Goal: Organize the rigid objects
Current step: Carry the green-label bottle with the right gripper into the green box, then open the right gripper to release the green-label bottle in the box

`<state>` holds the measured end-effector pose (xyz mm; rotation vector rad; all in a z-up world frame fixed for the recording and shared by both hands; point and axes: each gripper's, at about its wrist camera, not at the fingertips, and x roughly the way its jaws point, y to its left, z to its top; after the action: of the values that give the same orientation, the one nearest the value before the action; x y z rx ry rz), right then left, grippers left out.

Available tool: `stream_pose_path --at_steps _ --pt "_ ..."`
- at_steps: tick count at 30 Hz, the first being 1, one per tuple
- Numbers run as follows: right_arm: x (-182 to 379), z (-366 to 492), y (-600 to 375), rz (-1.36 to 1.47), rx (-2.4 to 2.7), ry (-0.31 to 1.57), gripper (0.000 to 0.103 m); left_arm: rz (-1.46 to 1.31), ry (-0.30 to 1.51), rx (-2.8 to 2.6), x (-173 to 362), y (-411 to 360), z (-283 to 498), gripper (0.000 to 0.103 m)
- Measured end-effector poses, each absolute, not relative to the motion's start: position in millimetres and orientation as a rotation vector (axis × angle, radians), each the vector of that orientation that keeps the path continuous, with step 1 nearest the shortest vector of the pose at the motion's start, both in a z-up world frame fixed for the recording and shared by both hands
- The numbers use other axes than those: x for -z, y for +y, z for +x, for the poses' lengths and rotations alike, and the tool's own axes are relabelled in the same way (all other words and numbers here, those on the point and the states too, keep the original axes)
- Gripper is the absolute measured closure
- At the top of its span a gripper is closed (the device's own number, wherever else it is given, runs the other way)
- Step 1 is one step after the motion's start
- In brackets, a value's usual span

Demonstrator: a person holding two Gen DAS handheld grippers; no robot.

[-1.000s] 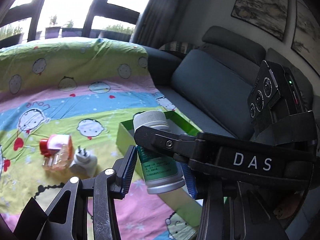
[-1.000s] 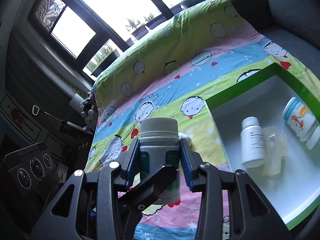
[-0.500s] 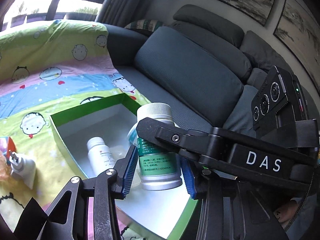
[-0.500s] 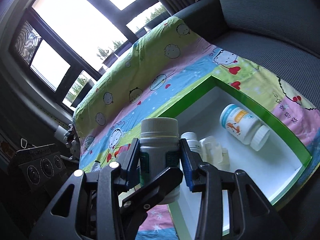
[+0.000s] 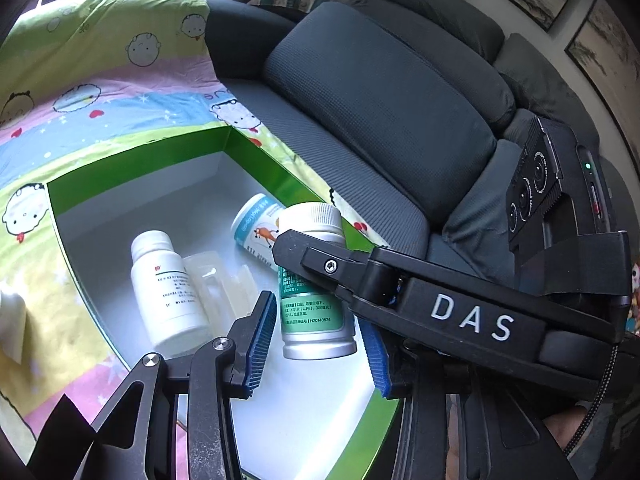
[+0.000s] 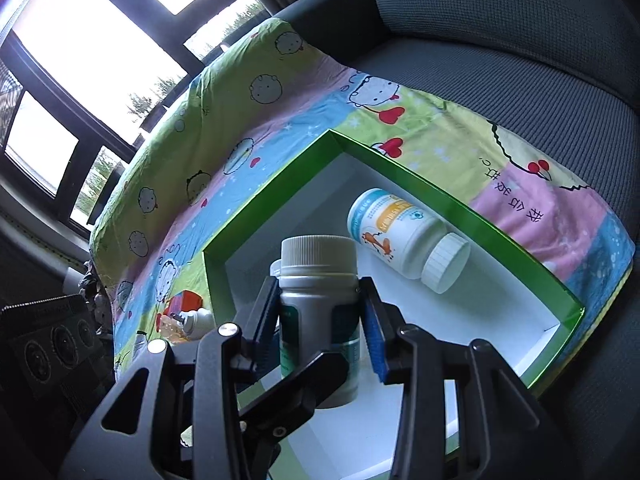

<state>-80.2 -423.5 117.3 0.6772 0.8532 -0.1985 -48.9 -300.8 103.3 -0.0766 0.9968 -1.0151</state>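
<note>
My right gripper [image 6: 318,326] is shut on a white bottle with a green label [image 6: 318,280] and holds it upright just above the floor of the green-walled box [image 6: 280,184]. In the left wrist view the same bottle [image 5: 314,304] sits between my left gripper's [image 5: 320,346] open blue pads [image 5: 260,344], which stand apart from it, with the right gripper's black arm across it. Inside the box lie a white bottle [image 5: 166,284], a clear plastic piece [image 5: 212,280] and a blue-and-orange labelled bottle on its side [image 6: 404,236].
The box rests on a cartoon-print sheet [image 6: 240,120] over a dark grey sofa [image 5: 380,92]. A white plug and a red-capped orange item [image 6: 184,312] lie on the sheet left of the box. Windows are behind.
Both grippers moved right over the box with the green-label bottle, then lowered toward its floor. The right gripper's grip is unchanged.
</note>
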Motion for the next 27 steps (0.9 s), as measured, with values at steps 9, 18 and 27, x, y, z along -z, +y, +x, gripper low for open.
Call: stream_pose_path --at_steps 9,18,27 --pt "-108.9 -79.2 -430.1 0.673 0.244 0.891 0.063 -0.041 1.03 0.97 -99.1 -304.4 -47.2 0.06" --pt "-101.2 -77.1 -433.2 0.651 0.308 0.937 0.063 -0.007 1.056 0.917 -92.5 -309.0 -44.9 0.06" --pt "-97.3 -74.7 -433.4 0.624 0.343 0.967 0.063 0.012 1.075 0.897 -93.6 -304.7 -45.1 0.06"
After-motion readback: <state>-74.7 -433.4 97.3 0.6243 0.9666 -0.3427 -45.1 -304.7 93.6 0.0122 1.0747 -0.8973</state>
